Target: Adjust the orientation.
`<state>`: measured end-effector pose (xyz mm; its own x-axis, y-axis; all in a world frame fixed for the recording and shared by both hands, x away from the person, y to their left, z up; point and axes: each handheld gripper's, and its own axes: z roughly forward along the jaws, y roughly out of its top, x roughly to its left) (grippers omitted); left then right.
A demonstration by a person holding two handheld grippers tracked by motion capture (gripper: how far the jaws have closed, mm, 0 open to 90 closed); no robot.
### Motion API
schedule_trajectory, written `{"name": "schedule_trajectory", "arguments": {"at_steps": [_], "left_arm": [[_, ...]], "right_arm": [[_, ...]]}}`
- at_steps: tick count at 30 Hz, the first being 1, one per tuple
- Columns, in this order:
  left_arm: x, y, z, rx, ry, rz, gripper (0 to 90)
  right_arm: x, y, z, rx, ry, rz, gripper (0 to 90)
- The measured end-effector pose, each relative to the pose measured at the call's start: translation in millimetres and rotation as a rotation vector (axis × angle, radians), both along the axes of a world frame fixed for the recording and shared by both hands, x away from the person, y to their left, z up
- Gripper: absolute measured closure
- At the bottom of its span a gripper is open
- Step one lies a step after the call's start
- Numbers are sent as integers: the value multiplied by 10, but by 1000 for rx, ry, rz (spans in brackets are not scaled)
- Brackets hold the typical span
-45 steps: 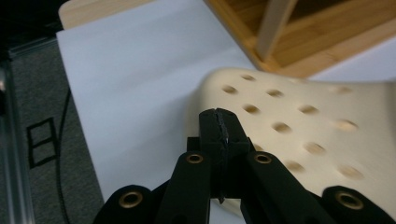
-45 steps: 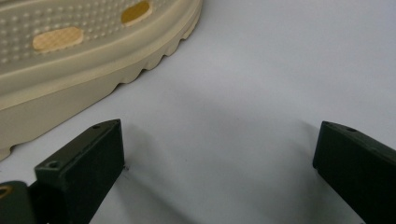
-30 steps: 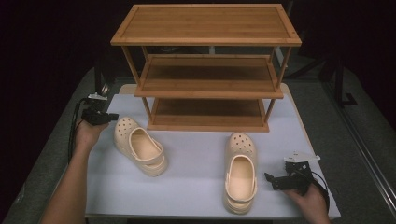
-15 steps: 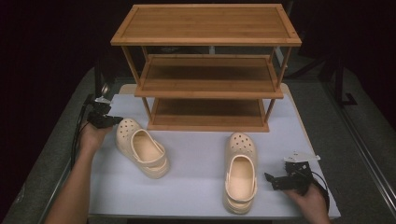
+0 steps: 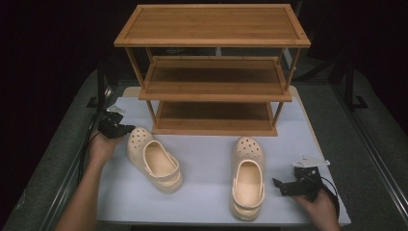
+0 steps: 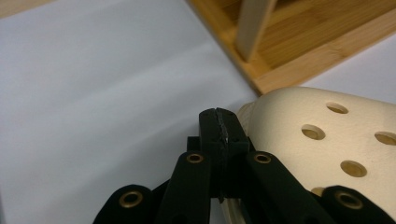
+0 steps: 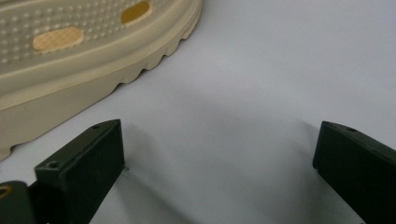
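Two cream clogs on the white table mat [image 5: 202, 154] before a three-tier bamboo rack [image 5: 211, 72]. Left gripper [image 5: 126, 128] clenched, jaws pressed together with nothing between them — tips just beside the toe of the left clog [image 5: 154, 159]. Right gripper [image 5: 278, 184] released, jaws spread wide, low over the mat near the right clog [image 5: 248, 175], apart from it.

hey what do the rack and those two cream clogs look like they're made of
The three-shelf rack looks like bamboo or light wood with a smooth warm finish: visible grain and slatted boards in the left gripper view. The left clog and right clog look like moulded foam or soft rubber, matte cream: one-piece bodies with punched holes, a ribbed sole edge and a pimpled footbed in the right gripper view. The exact material can't be confirmed by sight.
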<state>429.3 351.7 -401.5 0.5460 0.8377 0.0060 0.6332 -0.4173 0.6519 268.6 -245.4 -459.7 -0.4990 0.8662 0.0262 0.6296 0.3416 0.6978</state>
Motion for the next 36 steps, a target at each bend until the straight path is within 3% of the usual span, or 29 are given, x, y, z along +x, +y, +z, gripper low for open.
{"name": "schedule_trajectory", "arguments": {"at_steps": [9, 18, 22, 23, 26, 27, 28, 31, 32, 33, 34, 35, 36], "left_arm": [[-224, -187, -37, -60, -6, -52, 900], [-295, -208, -24, -56, -14, -80, 900], [-347, -135, 18, -47, -10, -56, 900], [-409, -80, 55, -61, -14, -45, 900], [-495, -34, 89, -47, -17, -32, 900], [-606, 16, 108, -51, -32, -32, 900], [-606, 16, 108, -51, -32, -32, 900], [-837, 80, 110, -50, -47, -36, 900], [-837, 80, 110, -50, -47, -36, 900], [-973, 103, 99, -51, -44, -41, 900], [-973, 103, 99, -51, -44, -41, 900], [-1083, 107, 77, -66, -40, -47, 900], [-1083, 107, 77, -66, -40, -47, 900]], "right_arm": [[0, 1, 0, -1, 0, 0, 14], [0, 1, 0, -1, 0, 0, 14], [0, 1, 0, 0, 0, 0, 14], [0, 1, 0, 0, 0, 0, 14], [0, 0, 0, 0, 0, 0, 14], [0, 0, 0, 0, 0, 0, 14], [0, 0, 0, 0, 0, 0, 14], [-1, 1, 0, -1, -1, 0, 14], [-1, 1, 0, -1, -1, 0, 14], [-1, 1, 2, -1, 1, 0, 14], [-1, 1, 2, -1, 1, 0, 14], [-1, 1, 1, -1, 1, 0, 14], [-1, 1, 1, -1, 1, 0, 14]]}}
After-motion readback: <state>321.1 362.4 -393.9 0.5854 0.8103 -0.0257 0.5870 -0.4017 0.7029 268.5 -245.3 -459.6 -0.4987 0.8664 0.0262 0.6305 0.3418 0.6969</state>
